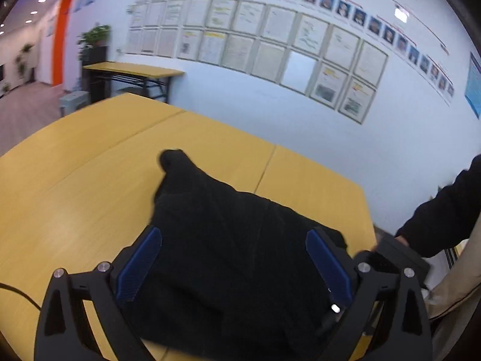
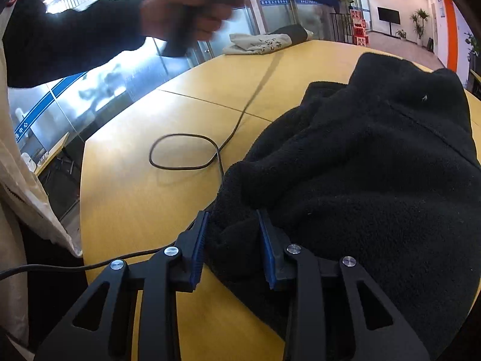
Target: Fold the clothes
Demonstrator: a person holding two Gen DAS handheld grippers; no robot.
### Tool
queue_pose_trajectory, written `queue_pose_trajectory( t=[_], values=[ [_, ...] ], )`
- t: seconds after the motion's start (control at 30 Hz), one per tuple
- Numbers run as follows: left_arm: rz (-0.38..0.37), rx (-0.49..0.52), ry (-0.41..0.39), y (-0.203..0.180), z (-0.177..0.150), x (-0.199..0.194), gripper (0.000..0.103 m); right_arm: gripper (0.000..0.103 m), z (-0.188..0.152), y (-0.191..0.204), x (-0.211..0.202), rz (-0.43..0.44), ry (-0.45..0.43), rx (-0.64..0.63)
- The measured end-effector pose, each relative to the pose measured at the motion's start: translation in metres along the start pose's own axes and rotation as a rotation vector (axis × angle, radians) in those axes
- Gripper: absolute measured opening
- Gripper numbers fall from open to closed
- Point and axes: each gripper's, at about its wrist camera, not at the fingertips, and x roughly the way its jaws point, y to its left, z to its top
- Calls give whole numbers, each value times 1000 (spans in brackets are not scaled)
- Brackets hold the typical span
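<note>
Left wrist: yellow wooden table [image 1: 90, 162], poster-covered wall [image 1: 270, 45].

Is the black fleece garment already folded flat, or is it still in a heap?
Still bunched. The black fleece garment lies on the yellow table in thick, uneven rolls, with no flat layers or straight edges visible in either view.

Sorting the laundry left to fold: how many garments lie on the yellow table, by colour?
Black fleece garment: 1
Folded cream printed cloth at the far edge: 1
Folded dark cloth beside it: 1
Total: 3
</note>
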Motion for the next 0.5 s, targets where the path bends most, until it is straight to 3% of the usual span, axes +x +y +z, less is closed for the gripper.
queue_pose_trajectory(
  t=[0.1, 0.17, 0.2, 0.27, 0.3, 0.4, 0.43, 0.47, 0.5],
  values=[
    [-7, 37, 100, 13, -4, 73, 100, 35, -19, 19, -28, -21, -36, 30],
    [21, 66, 164, 18, -18, 105, 100, 51, -17, 25, -58, -65, -102, 87],
    [34, 80, 193, 20, -25, 120, 101, 60, -18, 28, -77, -119, -133, 108],
    [19, 82, 160, 26, -33, 122, 102, 80, -26, 30, -115, -275, -183, 141],
    [13, 77, 145, 29, -35, 122, 102, 87, -37, 25, -119, -368, -141, 113],
    [4, 86, 117, 32, -41, 124, 103, 87, -73, 10, -129, -644, -7, 22],
    [4, 90, 112, 33, -43, 125, 103, 83, -82, 2, -121, -680, 47, -4],
    [4, 94, 107, 35, -44, 125, 103, 68, -91, -10, -109, -713, 111, -37],
    [6, 101, 102, 36, -45, 126, 103, 62, -94, -18, -100, -733, 138, -57]
  ],
)
